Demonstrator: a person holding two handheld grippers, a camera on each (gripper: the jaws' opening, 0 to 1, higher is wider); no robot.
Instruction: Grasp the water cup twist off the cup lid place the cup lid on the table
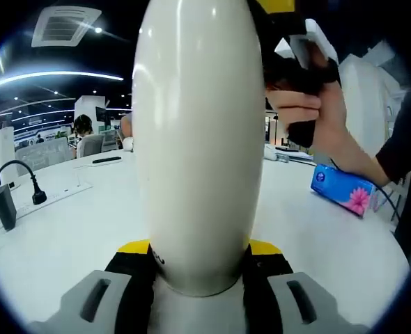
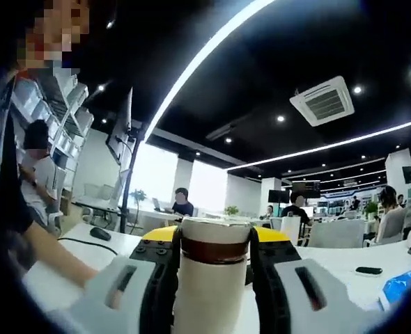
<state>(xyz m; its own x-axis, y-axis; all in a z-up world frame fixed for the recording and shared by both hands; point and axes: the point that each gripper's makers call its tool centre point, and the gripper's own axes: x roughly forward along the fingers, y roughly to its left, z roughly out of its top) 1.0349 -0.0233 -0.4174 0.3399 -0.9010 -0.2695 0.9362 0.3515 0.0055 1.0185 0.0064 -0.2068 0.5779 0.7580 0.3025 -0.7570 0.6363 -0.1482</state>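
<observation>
Holding the cup (image 1: 195,139) with both grippers, we read this as the twist-off step. Our left gripper (image 1: 198,268) has its jaws closed around the cup's lower body, pads touching the white wall on both sides; that grip is there to keep the body from turning. In the left gripper view the right gripper (image 1: 296,76) sits at the cup's top right, with a hand (image 1: 317,115) around it.

In the right gripper view our right gripper (image 2: 214,261) has its jaws closed on the upper end, either side of the lid (image 2: 216,229) and the brown band under it. Lid looks seated, not yet off, we judge.

The cup is held up above the white desk (image 1: 66,229), not resting on it. A blue tissue pack (image 1: 345,189) lies on the far right, a cable (image 1: 24,177) far left. Bare desk near the cup suits setting the lid down.
</observation>
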